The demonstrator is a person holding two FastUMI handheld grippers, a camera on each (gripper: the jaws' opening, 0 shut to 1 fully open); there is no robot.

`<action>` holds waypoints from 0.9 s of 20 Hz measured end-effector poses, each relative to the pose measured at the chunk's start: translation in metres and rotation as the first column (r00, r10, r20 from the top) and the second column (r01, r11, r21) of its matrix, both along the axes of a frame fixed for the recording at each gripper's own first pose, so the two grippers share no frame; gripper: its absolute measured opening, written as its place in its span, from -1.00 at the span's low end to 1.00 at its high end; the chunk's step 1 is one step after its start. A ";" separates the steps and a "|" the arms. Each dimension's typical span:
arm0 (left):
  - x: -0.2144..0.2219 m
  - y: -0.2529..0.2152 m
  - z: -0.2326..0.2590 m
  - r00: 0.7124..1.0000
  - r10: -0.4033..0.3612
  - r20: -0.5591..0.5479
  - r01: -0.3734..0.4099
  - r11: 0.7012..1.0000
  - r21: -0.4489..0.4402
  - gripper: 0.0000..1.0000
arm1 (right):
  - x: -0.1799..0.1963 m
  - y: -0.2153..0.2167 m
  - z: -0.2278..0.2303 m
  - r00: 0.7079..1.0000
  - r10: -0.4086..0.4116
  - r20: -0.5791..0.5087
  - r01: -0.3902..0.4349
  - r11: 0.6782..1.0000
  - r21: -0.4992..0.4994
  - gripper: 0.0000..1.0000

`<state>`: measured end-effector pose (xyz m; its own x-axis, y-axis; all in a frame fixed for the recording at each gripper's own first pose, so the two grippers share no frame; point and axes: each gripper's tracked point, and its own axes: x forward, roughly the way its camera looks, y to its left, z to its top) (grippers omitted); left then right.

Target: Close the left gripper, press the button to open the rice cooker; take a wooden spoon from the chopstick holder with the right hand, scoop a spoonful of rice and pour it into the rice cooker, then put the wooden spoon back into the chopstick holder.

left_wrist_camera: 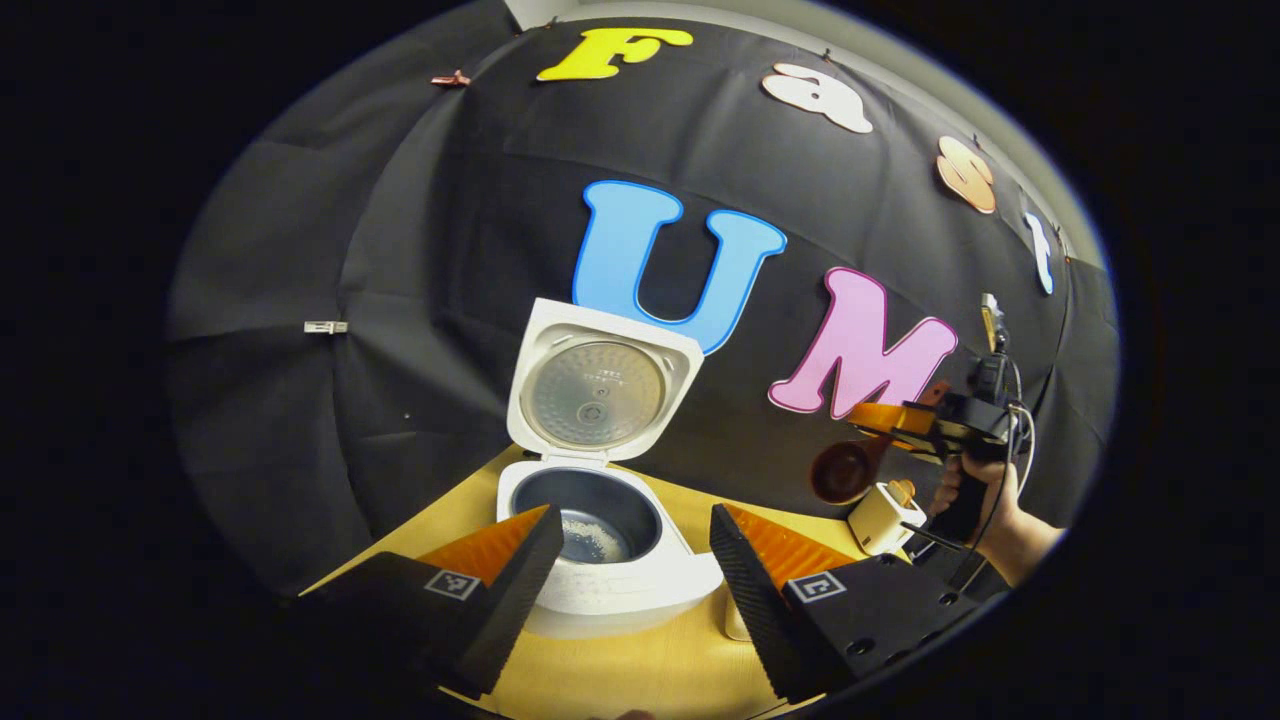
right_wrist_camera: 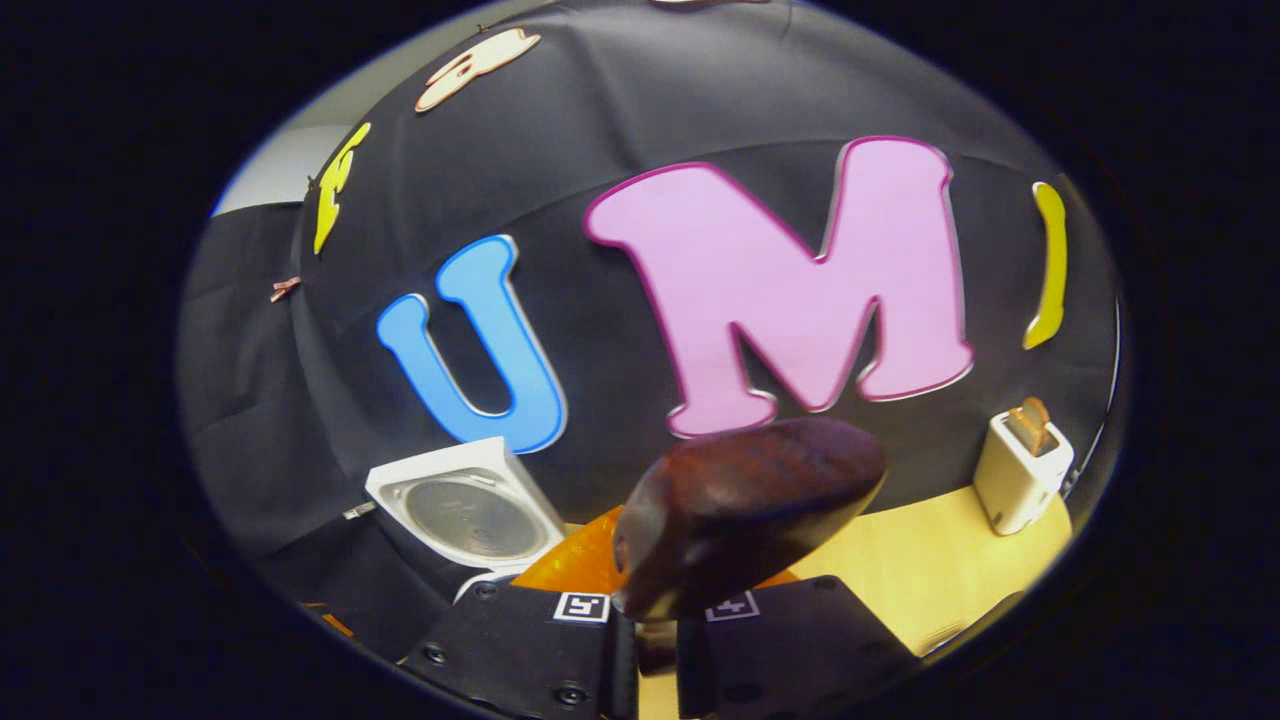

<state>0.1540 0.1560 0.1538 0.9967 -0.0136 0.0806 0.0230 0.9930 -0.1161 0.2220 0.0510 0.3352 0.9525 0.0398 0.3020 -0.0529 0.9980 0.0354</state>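
Note:
The white rice cooker [left_wrist_camera: 610, 575] stands on the table with its lid [left_wrist_camera: 598, 383] raised upright, and a little rice [left_wrist_camera: 592, 540] lies in its dark inner pot. My left gripper [left_wrist_camera: 632, 545] hovers open just in front of it, one finger on each side of the pot. Off to the right in the left gripper view, a hand holds my right gripper [left_wrist_camera: 900, 420] above the white chopstick holder [left_wrist_camera: 882, 517]. It is shut on the dark wooden spoon [left_wrist_camera: 845, 470]. In the right gripper view the spoon's bowl [right_wrist_camera: 745, 510] rises above the right gripper [right_wrist_camera: 655, 560], with the cooker's lid [right_wrist_camera: 465, 515] to its left.
The wooden table [left_wrist_camera: 640, 670] reaches up to the black cloth wall. The chopstick holder [right_wrist_camera: 1022, 470] with a wooden utensil in it stands on the table [right_wrist_camera: 930, 570] at the right of the right gripper view. A person's forearm [left_wrist_camera: 1020, 540] comes in from the right.

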 end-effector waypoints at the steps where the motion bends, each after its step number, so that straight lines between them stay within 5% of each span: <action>1: 0.004 -0.006 -0.001 1.000 0.003 -0.004 -0.003 1.000 0.013 0.91 | -0.007 -0.022 -0.002 1.000 -0.025 -0.003 0.025 1.000 0.005 -0.85; 10: 0.036 -0.066 -0.017 0.998 -0.039 -0.055 0.040 0.999 0.012 0.90 | -0.054 -0.212 -0.066 0.964 -0.253 -0.088 0.263 0.955 0.139 -0.85; 18: 0.046 -0.103 -0.035 0.994 -0.040 -0.106 0.042 0.999 0.018 0.90 | -0.068 -0.284 -0.146 0.929 -0.310 -0.201 0.348 0.918 0.190 -0.85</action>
